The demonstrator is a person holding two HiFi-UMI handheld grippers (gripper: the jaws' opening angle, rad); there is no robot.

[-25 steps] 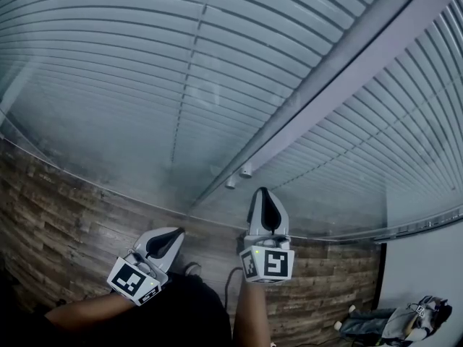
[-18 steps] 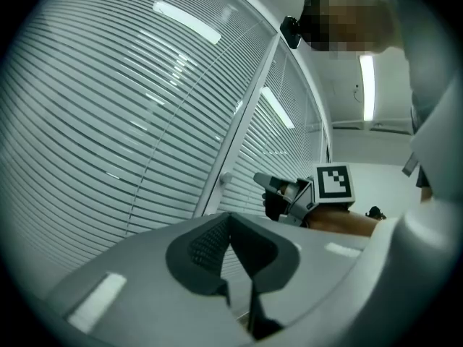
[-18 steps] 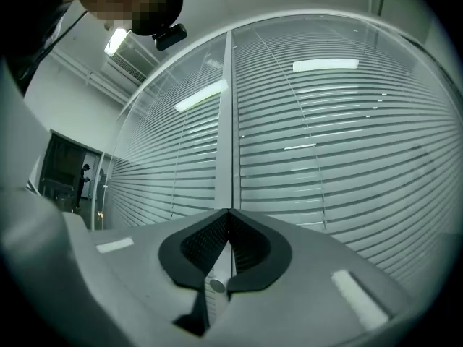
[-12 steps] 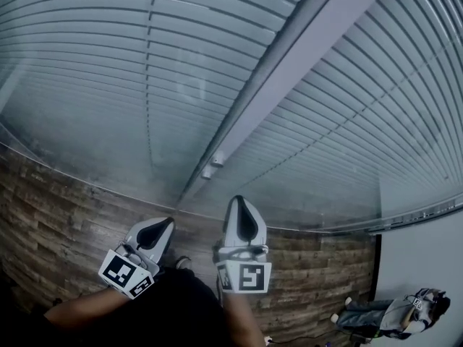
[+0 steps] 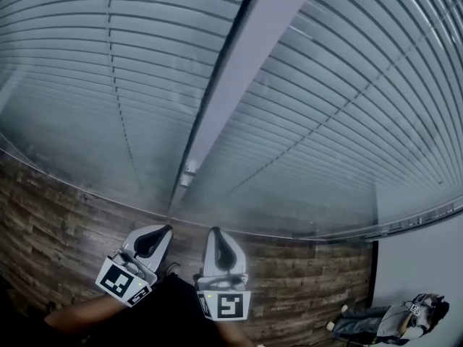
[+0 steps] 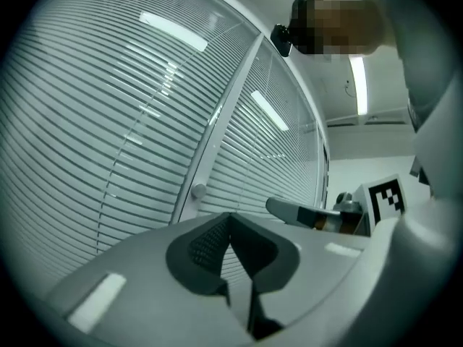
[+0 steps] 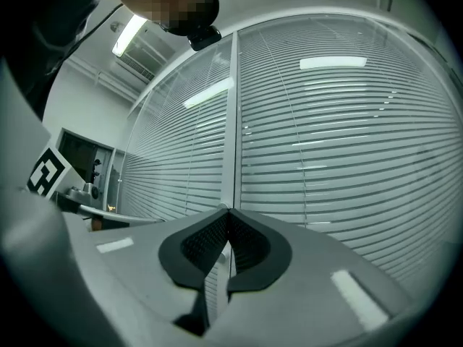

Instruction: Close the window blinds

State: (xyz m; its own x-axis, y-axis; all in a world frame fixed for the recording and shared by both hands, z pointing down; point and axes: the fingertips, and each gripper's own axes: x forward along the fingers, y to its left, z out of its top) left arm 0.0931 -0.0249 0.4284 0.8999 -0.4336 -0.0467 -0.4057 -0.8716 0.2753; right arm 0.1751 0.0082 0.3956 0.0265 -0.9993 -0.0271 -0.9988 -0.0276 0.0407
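Window blinds [image 5: 94, 71] are noted ahead of both grippers, behind glass, slats running level either side of an upright post [image 5: 239, 71]. A small knob [image 5: 189, 170] is seen low on the post, ahead of and between left gripper [image 5: 160, 231] and right gripper [image 5: 216, 232]; the right is judged better aligned. Both sets of fingers are pressed together, nothing held. Against the earlier frame, post and knob are shifted leftward.
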